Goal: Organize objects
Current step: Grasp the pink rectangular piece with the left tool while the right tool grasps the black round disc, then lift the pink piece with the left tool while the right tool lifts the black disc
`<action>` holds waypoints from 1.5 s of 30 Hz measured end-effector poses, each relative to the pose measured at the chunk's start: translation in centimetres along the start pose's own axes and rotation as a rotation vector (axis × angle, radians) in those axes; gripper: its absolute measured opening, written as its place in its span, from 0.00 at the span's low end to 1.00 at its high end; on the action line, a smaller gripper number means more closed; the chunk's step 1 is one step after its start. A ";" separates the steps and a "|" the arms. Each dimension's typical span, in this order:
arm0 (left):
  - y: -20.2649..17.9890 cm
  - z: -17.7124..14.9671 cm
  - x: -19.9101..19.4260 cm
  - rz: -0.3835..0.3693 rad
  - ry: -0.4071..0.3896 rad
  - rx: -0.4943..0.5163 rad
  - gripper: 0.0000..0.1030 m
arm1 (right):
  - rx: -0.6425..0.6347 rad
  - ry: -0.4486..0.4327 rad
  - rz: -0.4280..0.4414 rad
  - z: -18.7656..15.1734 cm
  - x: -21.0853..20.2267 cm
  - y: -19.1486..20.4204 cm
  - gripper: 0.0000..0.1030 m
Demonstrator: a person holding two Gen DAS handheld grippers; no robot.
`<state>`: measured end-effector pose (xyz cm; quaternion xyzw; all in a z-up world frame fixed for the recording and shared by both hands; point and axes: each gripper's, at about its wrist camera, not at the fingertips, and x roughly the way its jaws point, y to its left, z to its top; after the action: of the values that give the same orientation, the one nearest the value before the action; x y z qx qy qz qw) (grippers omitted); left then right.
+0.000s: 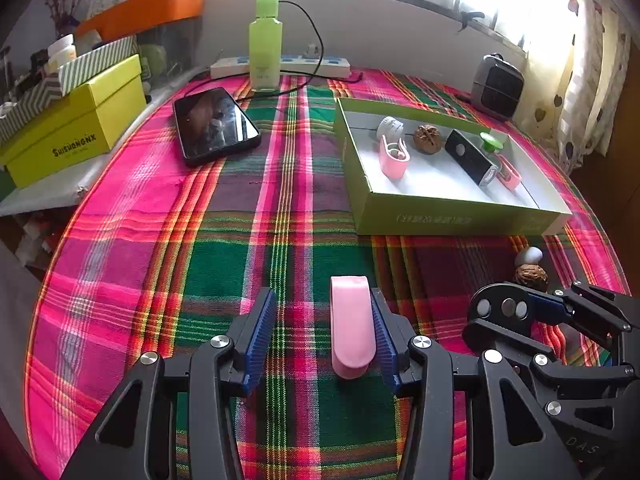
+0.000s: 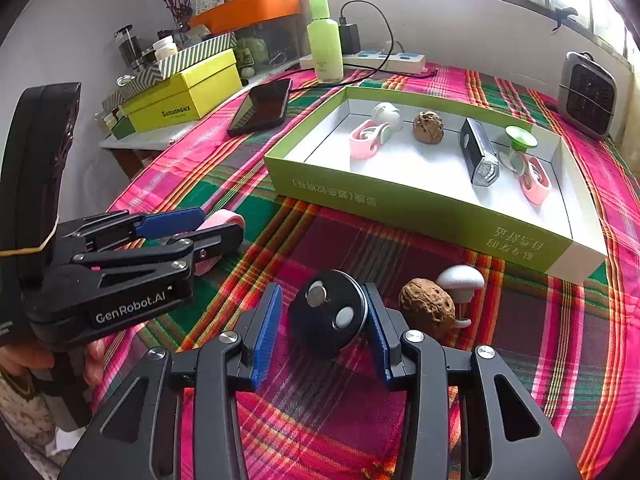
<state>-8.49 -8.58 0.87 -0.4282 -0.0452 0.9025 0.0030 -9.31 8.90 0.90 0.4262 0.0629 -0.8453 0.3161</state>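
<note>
Low in both frames, left gripper (image 1: 324, 334) spread beside a pink clip (image 1: 352, 326), right gripper (image 2: 320, 326) straddling a black disc (image 2: 328, 312), not visibly pinching. Centre each before squeezing, then carry to the green tray (image 2: 420, 212).

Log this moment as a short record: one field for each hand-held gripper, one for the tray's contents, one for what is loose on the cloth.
left hand-held gripper: pink clip between its fingers, against one pad, a gap at the other
right hand-held gripper: around a black round disc
green tray: two pink clips, white piece, walnut, black torch, green knob
loose on cloth: walnut, white knob
</note>
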 end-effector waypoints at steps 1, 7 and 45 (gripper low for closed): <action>0.0 -0.1 0.0 0.000 -0.004 0.001 0.44 | 0.004 -0.001 0.001 0.0 0.0 0.0 0.40; -0.1 0.0 0.1 0.013 -0.013 0.013 0.44 | 0.011 -0.003 -0.007 0.1 0.0 -0.1 0.39; -0.6 -0.1 -0.2 0.044 -0.013 0.016 0.16 | 0.060 -0.027 0.008 -0.2 -0.7 -0.7 0.26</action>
<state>-8.27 -8.02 1.04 -0.4232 -0.0286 0.9055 -0.0139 -9.27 9.82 1.15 0.4242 0.0315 -0.8512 0.3074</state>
